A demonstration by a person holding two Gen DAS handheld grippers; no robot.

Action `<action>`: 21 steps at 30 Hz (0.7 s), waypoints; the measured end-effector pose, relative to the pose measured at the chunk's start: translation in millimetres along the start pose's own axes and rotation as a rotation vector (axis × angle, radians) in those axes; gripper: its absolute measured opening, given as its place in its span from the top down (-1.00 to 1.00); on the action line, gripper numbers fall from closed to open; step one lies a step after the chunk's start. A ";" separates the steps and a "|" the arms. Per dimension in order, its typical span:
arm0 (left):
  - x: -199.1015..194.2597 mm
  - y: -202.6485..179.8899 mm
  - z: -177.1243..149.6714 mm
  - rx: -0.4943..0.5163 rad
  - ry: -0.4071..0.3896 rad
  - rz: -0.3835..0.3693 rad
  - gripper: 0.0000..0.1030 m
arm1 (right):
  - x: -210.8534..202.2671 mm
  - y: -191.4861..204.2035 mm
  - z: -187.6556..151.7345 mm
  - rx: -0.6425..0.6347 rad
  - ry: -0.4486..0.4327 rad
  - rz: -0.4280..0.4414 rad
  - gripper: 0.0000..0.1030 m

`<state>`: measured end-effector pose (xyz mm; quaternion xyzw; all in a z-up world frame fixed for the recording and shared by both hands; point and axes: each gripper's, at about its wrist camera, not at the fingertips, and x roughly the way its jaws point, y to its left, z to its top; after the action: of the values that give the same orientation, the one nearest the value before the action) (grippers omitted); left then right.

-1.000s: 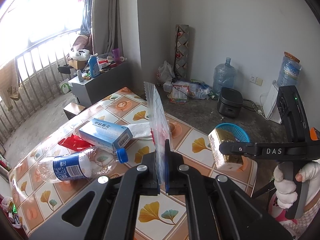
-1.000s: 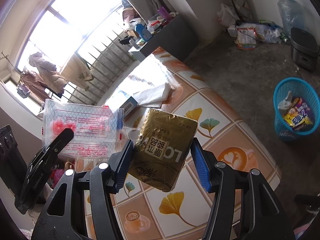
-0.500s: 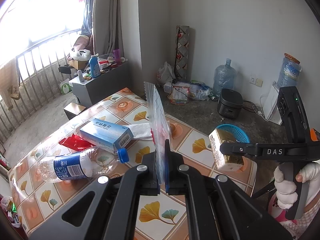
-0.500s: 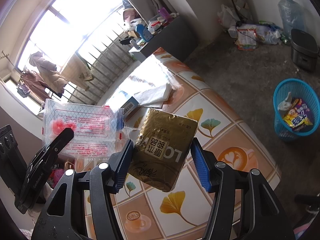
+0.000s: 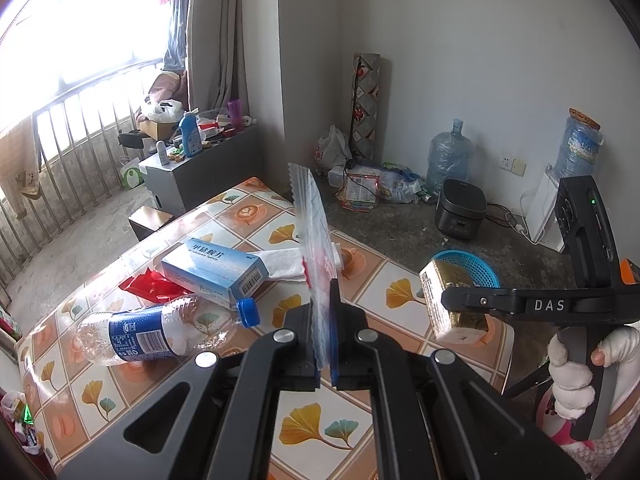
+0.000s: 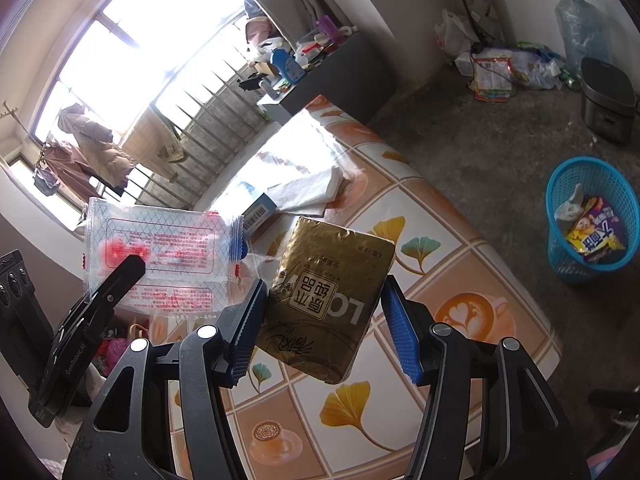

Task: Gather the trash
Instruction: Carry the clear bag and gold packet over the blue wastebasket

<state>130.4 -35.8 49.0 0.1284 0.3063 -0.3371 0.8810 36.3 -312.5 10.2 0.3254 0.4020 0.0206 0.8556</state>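
Between the pressed-together jaws of the left gripper [image 5: 325,320] stands a clear plastic wrapper [image 5: 314,240] with red print, pinched by its lower edge and rising upright above the pads. Off to that gripper's right, the right gripper [image 6: 324,320] pinches a gold tissue pack [image 6: 328,300] across its width, the blue pads bearing on both sides of it.

Nothing has changed over the last second: both tools hang where they were, both grips are as tight as before, and neither piece has slipped. For the job, that reads as a pause with two pieces lifted and neither yet binned.

Beyond and to the right of the right gripper, down on the floor, sits the blue basket [image 6: 560,216], already holding some wrappers; it is well apart from both loads, so a carry over the table [image 6: 460,280] edge seems to come next.

The wrapper is thin, limp and see-through, crimped at its end. The gold pack is soft, shiny and slightly creased, with dark lettering.

Ahead of the left gripper on the table lie a plastic bottle [image 5: 160,332], a blue box [image 5: 216,266], a red scrap [image 5: 148,286] and a white tissue [image 5: 284,262], not yet picked up.
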 end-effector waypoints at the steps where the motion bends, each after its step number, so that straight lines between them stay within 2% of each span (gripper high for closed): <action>1: -0.2 0.4 -0.3 -0.001 0.000 0.000 0.95 | -0.6 -0.2 0.6 0.001 -0.001 -0.001 -0.06; 9: -3.7 -1.7 5.9 0.001 -0.010 0.002 0.95 | -6.0 -3.5 3.0 0.011 -0.015 -0.002 -0.06; 21: -1.2 -26.8 32.2 0.047 -0.043 -0.005 0.95 | -24.0 -22.7 13.0 0.057 -0.072 0.004 -0.06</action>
<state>126.3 -69.0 74.3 0.1411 0.2798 -0.3489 0.8832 24.0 -344.5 19.4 0.3508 0.3706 -0.0008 0.8600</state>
